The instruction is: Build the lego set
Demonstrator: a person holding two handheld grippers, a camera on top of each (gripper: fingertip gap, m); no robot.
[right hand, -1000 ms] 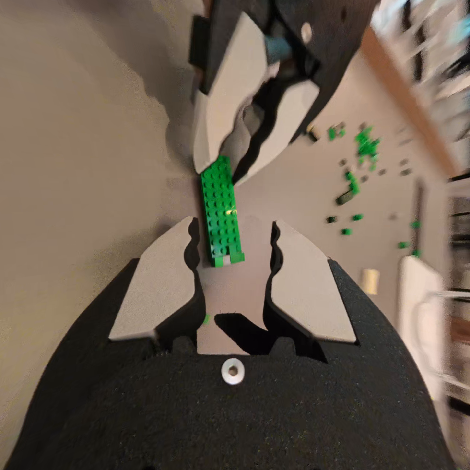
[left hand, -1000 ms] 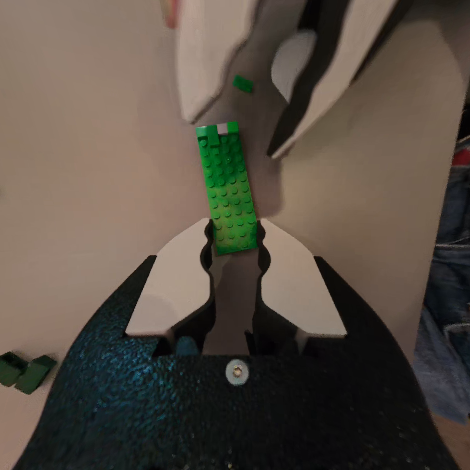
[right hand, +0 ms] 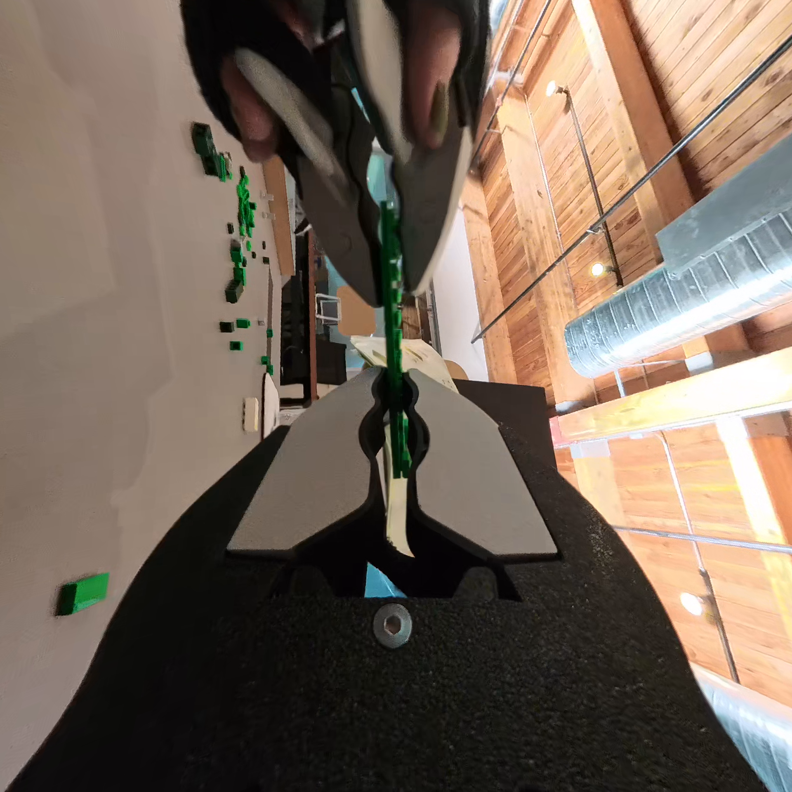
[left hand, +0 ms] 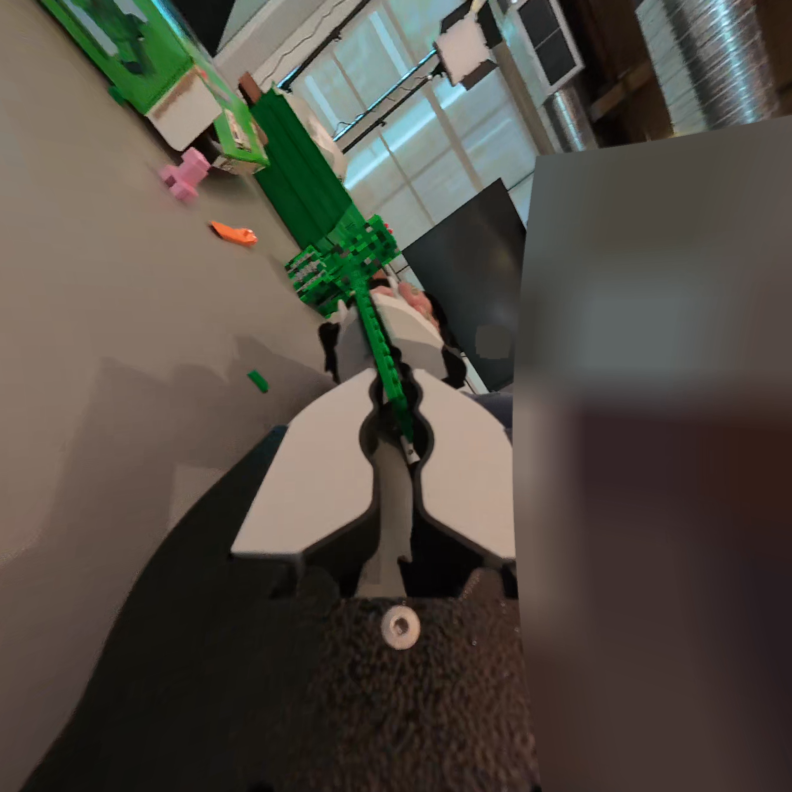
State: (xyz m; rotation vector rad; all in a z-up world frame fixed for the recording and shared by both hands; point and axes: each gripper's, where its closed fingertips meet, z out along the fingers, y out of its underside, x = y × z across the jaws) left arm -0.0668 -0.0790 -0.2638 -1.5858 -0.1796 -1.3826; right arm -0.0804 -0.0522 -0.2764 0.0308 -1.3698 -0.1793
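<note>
Lifted off the bench since a second back: long green studded plate, flat on the surface then, now up in the air and seen edge-on, strung between both tools. Left end was only sitting between loosely spread fingers before; now pinched.

Right tool clamped on one end of the plate, pads pressed to both faces, plate tail running back between the fingers. Left tool shut on the other end, plate edge squeezed at the tips with a small white bit poking out behind. Same left tool visible across the way in the right wrist view, a person's hand wrapped around its handle.

Further out: loose green brick lying on the grey bench just beside the left tool, another green brick near the right one. Scatter of small green and dark pieces farther along the bench. Half-built green block model beyond the plate's far end, then an orange piece, a pink blocky figure and a green box toward the back. Ceiling beams and a silver duct filling the rest, so both cameras tipped well sideways.

Progress-wise: no stated job to go on, so just the state of play. Plate picked up and held at both ends, not joined to the model, plenty of loose pieces unplaced.
</note>
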